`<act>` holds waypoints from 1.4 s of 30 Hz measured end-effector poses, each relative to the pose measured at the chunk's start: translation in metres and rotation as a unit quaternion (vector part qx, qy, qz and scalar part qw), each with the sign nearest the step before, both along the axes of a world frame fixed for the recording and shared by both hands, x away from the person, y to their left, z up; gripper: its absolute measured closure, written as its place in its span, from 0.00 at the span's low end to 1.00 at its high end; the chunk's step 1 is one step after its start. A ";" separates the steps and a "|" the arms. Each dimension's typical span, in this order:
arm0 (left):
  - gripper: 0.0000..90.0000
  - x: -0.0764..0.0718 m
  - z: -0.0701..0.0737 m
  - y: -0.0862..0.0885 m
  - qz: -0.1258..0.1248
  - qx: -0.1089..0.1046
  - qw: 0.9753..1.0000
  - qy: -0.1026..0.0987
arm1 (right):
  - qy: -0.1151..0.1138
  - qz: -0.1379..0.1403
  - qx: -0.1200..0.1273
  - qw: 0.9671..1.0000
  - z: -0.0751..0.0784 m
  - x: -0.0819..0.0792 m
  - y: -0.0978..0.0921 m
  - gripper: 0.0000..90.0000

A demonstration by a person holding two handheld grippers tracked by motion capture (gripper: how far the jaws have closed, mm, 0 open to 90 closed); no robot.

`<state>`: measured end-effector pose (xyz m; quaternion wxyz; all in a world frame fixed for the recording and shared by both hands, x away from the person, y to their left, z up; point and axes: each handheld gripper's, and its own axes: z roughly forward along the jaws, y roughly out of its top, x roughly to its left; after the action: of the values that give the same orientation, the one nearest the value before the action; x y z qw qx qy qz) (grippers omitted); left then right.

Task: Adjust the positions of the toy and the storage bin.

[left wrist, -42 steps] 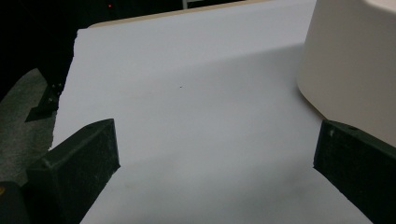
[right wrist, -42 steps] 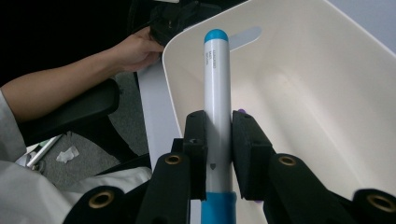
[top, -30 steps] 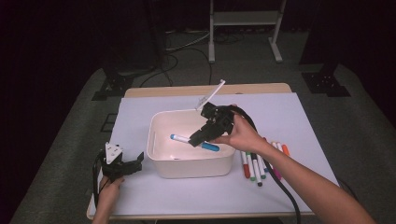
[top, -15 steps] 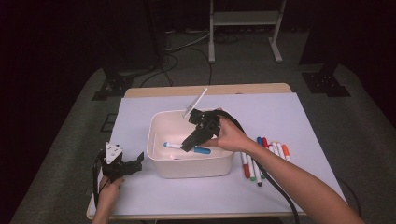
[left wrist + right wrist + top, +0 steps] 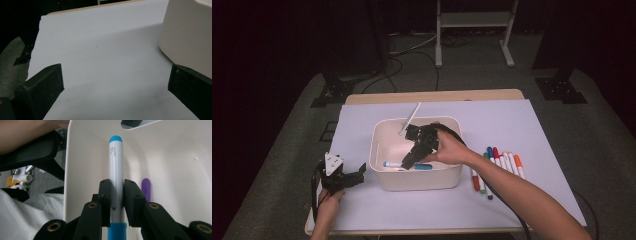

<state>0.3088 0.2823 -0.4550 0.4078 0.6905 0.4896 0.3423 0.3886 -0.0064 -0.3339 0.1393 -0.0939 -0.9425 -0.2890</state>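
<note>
Marker (image 5: 116, 185) half behind hand-held gripper (image 5: 117, 202)

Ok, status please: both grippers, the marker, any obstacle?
Right gripper shut on blue marker, inside the tub. Left gripper open, idle beside the tub. Purple marker alongside, no block.

Right claw (image 5: 408, 162) has travelled from the far right of the white bin (image 5: 387, 180) down toward its near left wall. The clamped blue marker (image 5: 407, 165) went with it and now lies lower inside the bin.
</note>
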 end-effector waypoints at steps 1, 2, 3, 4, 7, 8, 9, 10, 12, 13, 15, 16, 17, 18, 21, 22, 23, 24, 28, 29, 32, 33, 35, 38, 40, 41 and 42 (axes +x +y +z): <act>0.00 0.000 0.000 0.000 0.000 0.000 1.000 0.000 | 0.000 0.004 -0.004 1.000 -0.002 0.000 0.002 0.84; 0.00 0.000 0.000 0.000 0.000 0.000 1.000 0.000 | 0.000 0.009 -0.014 1.000 -0.004 0.000 0.004 0.84; 0.00 0.000 0.000 0.000 0.000 0.000 1.000 0.000 | 0.001 0.009 -0.018 1.000 -0.005 0.000 0.005 0.84; 0.00 0.000 0.000 0.000 0.000 0.000 1.000 0.000 | 0.001 0.009 -0.018 1.000 -0.005 0.000 0.005 0.84; 0.00 0.000 0.000 0.000 0.000 0.000 1.000 0.000 | -0.007 0.015 -0.038 0.999 -0.010 -0.001 0.009 0.84; 0.00 0.000 0.000 0.000 0.000 0.000 1.000 0.000 | -0.008 0.016 -0.042 0.999 -0.011 -0.001 0.009 0.84; 0.00 0.000 0.000 0.000 0.000 0.000 1.000 0.000 | -0.008 0.016 -0.042 0.999 -0.011 -0.001 0.009 0.84; 0.00 0.000 0.000 0.000 0.000 0.000 1.000 0.000 | -0.008 0.014 -0.048 0.999 -0.013 -0.001 0.009 0.84; 0.00 0.000 0.000 0.001 0.000 -0.001 1.000 0.000 | -0.008 0.015 -0.051 0.999 -0.013 -0.001 0.010 0.84; 0.00 0.000 0.000 0.001 0.000 -0.001 1.000 0.000 | -0.008 0.014 -0.057 0.998 -0.014 -0.001 0.010 0.83; 0.00 0.000 0.000 0.001 0.000 -0.002 1.000 0.000 | -0.010 0.016 -0.062 0.998 -0.016 0.000 0.011 0.81; 0.00 0.000 0.000 0.001 0.000 -0.002 1.000 0.000 | -0.012 0.015 -0.065 0.998 -0.017 0.000 0.011 0.80; 0.00 0.000 0.000 0.001 0.000 -0.002 1.000 0.000 | -0.012 0.015 -0.065 0.998 -0.017 0.000 0.011 0.80; 0.00 0.000 0.000 0.001 0.000 -0.003 1.000 -0.001 | -0.010 0.013 -0.064 0.998 -0.016 0.000 0.010 0.78; 0.00 0.000 0.000 0.001 0.001 -0.004 1.000 0.000 | -0.011 0.009 -0.062 0.998 -0.014 -0.001 0.009 0.77; 0.00 0.000 0.000 0.001 0.001 -0.004 1.000 0.000 | -0.016 0.008 -0.061 0.998 -0.012 -0.002 0.008 0.76; 0.00 0.000 0.000 0.001 0.001 -0.005 1.000 -0.001 | -0.020 0.008 -0.058 0.998 -0.010 -0.002 0.007 0.76; 0.00 0.000 0.000 0.001 0.001 -0.005 1.000 -0.001 | -0.020 0.008 -0.058 0.998 -0.010 -0.002 0.007 0.76; 0.00 0.000 0.000 0.001 0.001 -0.006 1.000 0.000 | -0.031 -0.007 -0.036 0.999 0.004 -0.004 -0.005 0.75; 0.00 0.000 0.000 0.001 0.001 -0.006 1.000 0.000 | -0.034 -0.012 -0.029 0.999 0.009 -0.005 -0.009 0.75; 0.00 0.000 0.000 0.001 0.001 -0.005 1.000 0.001 | -0.041 -0.028 -0.004 0.999 0.023 -0.006 -0.027 0.74; 0.00 0.000 0.000 0.001 0.001 -0.005 1.000 0.001 | -0.046 -0.043 0.014 0.998 0.031 -0.008 -0.041 0.73; 0.00 0.000 0.000 0.001 0.002 -0.005 1.000 0.000 | -0.051 -0.054 0.027 0.997 0.038 -0.010 -0.057 0.71; 0.00 0.000 0.000 0.000 0.002 -0.005 1.000 0.001 | -0.063 -0.076 0.041 0.994 0.043 -0.013 -0.082 0.68; 0.00 0.000 0.000 0.001 0.002 -0.004 1.000 0.001 | -0.062 -0.083 0.046 0.994 0.045 -0.014 -0.091 0.67; 0.00 0.000 0.000 0.001 0.002 -0.004 1.000 0.001 | -0.063 -0.093 0.052 0.992 0.046 -0.015 -0.101 0.67; 0.00 0.000 0.000 0.001 0.002 -0.001 1.000 0.002 | -0.067 -0.110 0.062 0.990 0.046 -0.016 -0.121 0.66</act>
<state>0.3087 0.2828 -0.4549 0.4068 0.6900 0.4917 0.3416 0.3723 -0.1276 -0.2879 0.0489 -0.1682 -0.9140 -0.3660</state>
